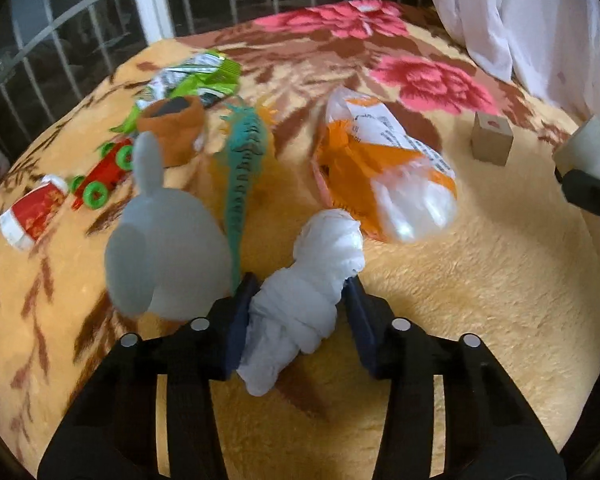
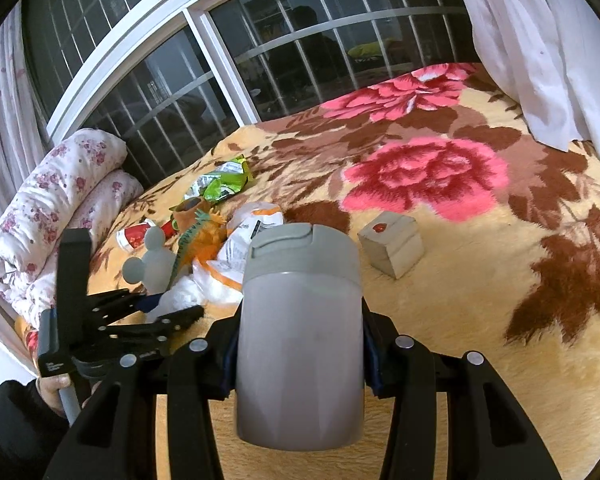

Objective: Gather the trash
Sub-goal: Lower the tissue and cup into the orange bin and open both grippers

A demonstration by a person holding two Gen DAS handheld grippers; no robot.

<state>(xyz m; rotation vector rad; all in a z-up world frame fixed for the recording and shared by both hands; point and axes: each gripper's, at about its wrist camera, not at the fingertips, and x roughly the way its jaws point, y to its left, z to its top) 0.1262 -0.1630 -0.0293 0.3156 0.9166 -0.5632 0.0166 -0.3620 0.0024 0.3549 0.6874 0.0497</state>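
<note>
My left gripper [image 1: 300, 312] is shut on a crumpled white tissue wad [image 1: 312, 280] just above the blanket. It also shows in the right wrist view [image 2: 168, 308]. My right gripper [image 2: 300, 340] is shut on a small grey lidded trash bin [image 2: 300, 320], held over the blanket; the bin's edge shows in the left wrist view [image 1: 588, 152]. An orange and clear plastic bag [image 1: 384, 168] lies just beyond the tissue. A green snack wrapper [image 1: 196, 76] and a red and white paper cup [image 1: 32, 212] lie further left.
A grey mouse-eared toy [image 1: 164, 248], a teal toy lizard [image 1: 244, 160], a red toy car [image 1: 104, 176], a brown pot [image 1: 172, 124] and a small cardboard box [image 1: 492, 140] lie on the flowered blanket [image 1: 460, 320]. A rolled quilt [image 2: 52, 208] and a barred window [image 2: 260, 60] stand behind.
</note>
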